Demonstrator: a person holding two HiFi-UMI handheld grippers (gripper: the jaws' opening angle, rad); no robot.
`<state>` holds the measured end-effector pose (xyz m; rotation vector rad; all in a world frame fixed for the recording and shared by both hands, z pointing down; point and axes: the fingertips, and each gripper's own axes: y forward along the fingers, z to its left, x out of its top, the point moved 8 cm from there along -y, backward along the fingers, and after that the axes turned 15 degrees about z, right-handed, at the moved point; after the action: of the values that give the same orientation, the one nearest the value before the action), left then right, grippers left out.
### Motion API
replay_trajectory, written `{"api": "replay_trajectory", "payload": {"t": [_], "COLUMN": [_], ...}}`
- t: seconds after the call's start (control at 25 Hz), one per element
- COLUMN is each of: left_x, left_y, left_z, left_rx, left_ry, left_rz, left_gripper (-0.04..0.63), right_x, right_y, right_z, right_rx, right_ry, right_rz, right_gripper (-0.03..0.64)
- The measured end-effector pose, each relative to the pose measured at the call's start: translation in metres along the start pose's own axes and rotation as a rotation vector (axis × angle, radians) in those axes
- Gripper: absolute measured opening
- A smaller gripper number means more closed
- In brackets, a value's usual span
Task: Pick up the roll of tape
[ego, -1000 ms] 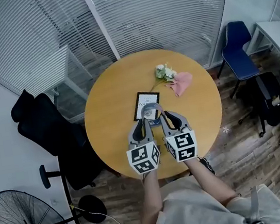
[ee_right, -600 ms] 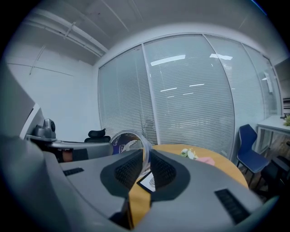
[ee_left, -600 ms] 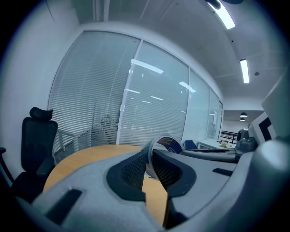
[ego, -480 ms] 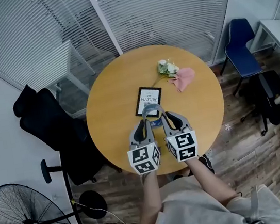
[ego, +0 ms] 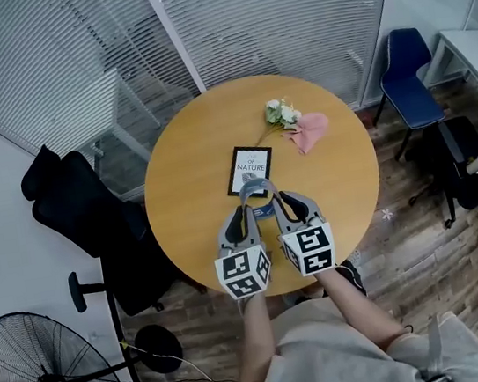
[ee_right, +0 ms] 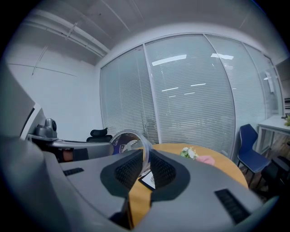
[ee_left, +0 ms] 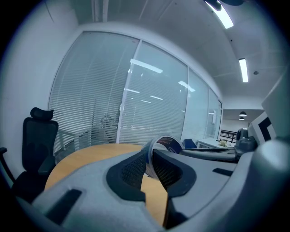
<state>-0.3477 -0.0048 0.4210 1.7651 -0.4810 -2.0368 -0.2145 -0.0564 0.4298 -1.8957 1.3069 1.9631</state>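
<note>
- Over the round worktop (ego: 186, 193), near its front edge, my left gripper (ego: 244, 213) and right gripper (ego: 282, 206) sit side by side.
- My left jaws grip one wall of the roll of tape (ego: 256, 188), my right jaws the opposite wall.
- The roll hangs between them, beside a black-framed card (ego: 251, 162).
</note>
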Motion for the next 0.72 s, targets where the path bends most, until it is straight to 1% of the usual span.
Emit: {"api": "replay_trajectory", "payload": {"t": [0.4, 0.72], "left_x": [-0.006, -0.003], "left_y": [0.001, 0.000], "left_z": [-0.017, -0.018], "left_rx": [-0.009, -0.002], "left_ry": [-0.005, -0.005], "left_rz": [-0.004, -0.006], "left_gripper": [0.051, 0.051], "right_x": [-0.004, -0.001], "right_y": [-0.010, -0.011], "right_z": [-0.013, -0.015], "right_rx": [-0.006, -0.001], "right_ry": [-0.005, 0.003], "right_rz": [-0.011, -0.008], "right_gripper": [0.043, 0.043]}}
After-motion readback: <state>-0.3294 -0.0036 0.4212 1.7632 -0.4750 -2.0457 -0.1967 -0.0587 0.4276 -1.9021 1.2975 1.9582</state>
